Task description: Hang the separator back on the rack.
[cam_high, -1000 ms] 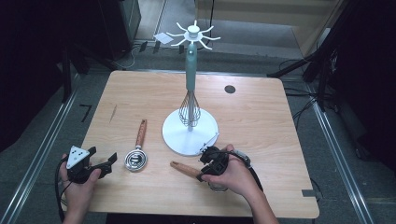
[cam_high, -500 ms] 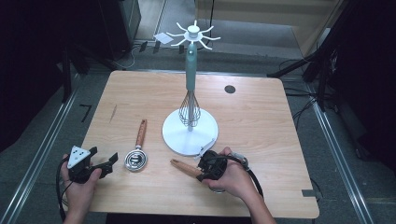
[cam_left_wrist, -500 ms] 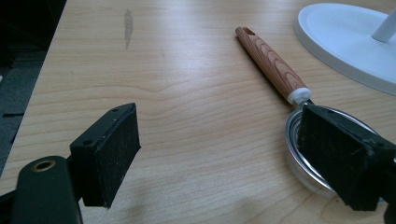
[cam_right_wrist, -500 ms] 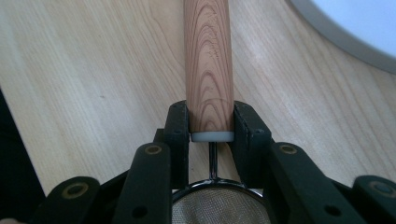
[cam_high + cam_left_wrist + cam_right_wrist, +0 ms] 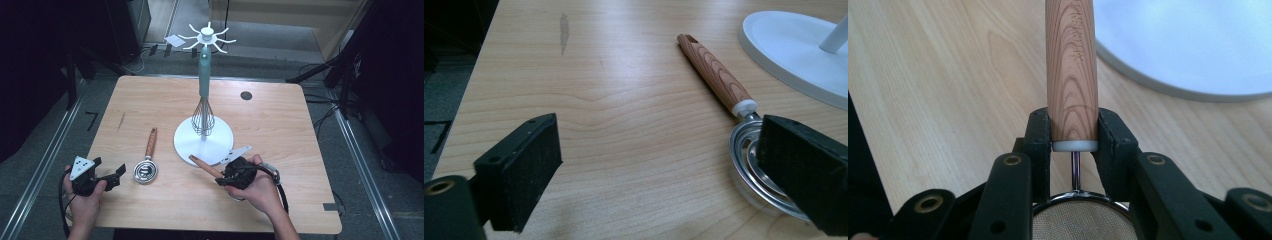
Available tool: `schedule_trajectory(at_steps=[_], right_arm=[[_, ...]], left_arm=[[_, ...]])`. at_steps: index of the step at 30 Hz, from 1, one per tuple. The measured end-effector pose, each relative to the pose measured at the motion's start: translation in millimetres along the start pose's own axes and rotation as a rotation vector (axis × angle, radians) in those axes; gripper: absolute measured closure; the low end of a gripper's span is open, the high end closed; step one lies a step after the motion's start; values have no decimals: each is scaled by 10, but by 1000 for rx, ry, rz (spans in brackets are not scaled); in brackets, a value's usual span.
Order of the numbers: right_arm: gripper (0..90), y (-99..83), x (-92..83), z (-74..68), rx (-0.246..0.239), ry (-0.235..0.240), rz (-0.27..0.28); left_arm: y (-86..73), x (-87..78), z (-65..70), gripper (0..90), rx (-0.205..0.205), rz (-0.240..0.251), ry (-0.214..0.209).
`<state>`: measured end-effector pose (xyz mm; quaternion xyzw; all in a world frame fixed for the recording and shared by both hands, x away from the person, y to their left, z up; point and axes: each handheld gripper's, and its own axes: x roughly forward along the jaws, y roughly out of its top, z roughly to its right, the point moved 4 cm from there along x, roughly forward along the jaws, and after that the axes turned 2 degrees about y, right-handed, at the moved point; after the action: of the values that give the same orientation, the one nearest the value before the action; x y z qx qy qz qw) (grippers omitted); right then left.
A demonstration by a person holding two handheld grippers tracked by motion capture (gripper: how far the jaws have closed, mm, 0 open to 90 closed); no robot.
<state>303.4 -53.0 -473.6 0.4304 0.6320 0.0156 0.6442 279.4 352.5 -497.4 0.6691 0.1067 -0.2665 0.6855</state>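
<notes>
Wood-handled mesh strainer point(image 5: 1071, 75), gripped at the base of its handle by the right gripper point(image 5: 235, 176): where does it sit?

— Near edge of the pale wooden table point(image 5: 280, 125), just in front of the round white base of the utensil stand point(image 5: 220, 145). Handle points left and away; the mesh bowl is tucked under the hand. In the right gripper view both black pads clamp the handle just above its white collar.

— And the left gripper point(image 5: 107, 176)?

— Jaws have just opened wider and hold nothing. It rests at the near left, beside a second wood-handled utensil with a round steel head point(image 5: 749, 150), one pad close to that head without pressing on it.

— What looks like the step in hand?

— Likely lifting the strainer to hang it on the white hooks point(image 5: 207, 37) at the top of the teal post, where a wire whisk point(image 5: 202, 117) already hangs.

— How to do it well?

— Keep the squeeze firm, since the bowl end could tip down. Raise it clear of the base, stay off the whisk, and bring the handle's far end up to a free hook.
</notes>
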Motion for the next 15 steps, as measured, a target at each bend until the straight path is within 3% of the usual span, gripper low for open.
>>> schedule_trajectory(at_steps=[9,15], right_arm=[[716,-54,-96,101,35,-66,77],[716,-76,-148,150,46,-86,123]], left_arm=[[-2,-4,3,0,-2,0,-8],[-4,0,5,0,1,1,2]])
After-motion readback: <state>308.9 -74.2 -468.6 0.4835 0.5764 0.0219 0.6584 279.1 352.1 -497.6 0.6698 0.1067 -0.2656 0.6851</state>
